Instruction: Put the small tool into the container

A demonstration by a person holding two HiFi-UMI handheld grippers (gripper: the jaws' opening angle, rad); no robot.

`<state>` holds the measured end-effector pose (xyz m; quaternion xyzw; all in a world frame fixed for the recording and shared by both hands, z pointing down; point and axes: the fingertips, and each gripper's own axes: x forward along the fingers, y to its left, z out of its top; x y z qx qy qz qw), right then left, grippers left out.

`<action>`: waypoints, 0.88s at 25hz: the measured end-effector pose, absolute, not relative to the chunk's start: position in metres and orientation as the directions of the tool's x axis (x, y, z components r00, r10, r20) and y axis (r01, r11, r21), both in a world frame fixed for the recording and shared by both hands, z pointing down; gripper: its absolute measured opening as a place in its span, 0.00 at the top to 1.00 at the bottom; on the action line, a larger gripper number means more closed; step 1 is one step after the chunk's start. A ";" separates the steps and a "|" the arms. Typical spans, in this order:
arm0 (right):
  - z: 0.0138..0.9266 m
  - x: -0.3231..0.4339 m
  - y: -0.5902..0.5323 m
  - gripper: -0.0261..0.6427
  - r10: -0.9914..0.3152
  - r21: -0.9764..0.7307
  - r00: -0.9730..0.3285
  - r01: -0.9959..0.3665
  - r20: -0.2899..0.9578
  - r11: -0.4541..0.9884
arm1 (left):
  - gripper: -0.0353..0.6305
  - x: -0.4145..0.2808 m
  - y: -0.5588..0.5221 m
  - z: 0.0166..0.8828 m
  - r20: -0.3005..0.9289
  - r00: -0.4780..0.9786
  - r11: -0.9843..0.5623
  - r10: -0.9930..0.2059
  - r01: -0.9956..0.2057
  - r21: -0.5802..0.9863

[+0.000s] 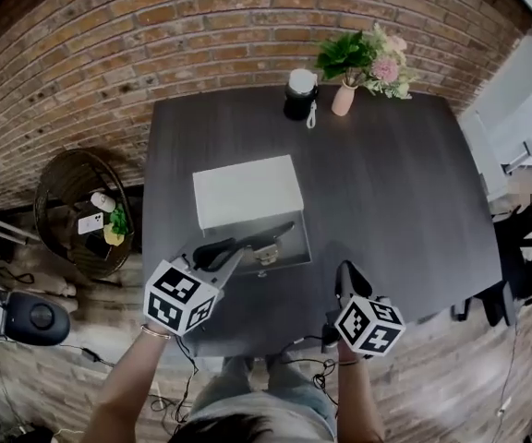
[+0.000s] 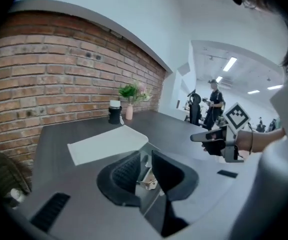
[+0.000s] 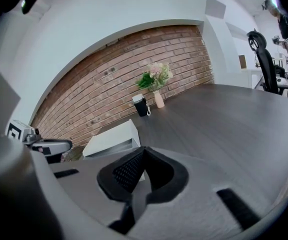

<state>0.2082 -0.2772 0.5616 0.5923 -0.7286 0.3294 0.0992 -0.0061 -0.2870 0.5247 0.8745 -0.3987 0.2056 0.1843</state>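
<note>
Head view: left tongs [image 1: 281,232] narrowly parted over the open container [image 1: 247,192], small tool [image 1: 266,253] lying inside, ungripped; right tongs [image 1: 348,270] pressed together, empty, above the surface's [image 1: 386,183] near edge.

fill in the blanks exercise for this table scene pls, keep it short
1. The wall behind the table is built of ____.
2. The right claw has its jaws ____, with nothing between them.
3. The small tool shows in the gap between the jaws of the ____ claw.
4. The flat lid of the container is ____ in colour.

Missing words: brick; together; left; white
</note>
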 end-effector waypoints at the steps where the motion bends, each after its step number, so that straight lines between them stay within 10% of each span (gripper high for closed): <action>1: 0.557 0.206 -0.278 0.96 -0.800 -0.357 -0.286 -0.929 0.528 0.096 | 0.85 -0.014 -0.286 0.517 0.486 0.576 -0.585 -0.657 -0.797 0.153; 22: 0.427 0.127 -0.321 0.96 -0.815 -0.210 -0.467 -0.884 0.342 0.418 | 0.93 -0.137 -0.268 0.412 0.194 0.054 -0.012 -0.980 -0.977 0.213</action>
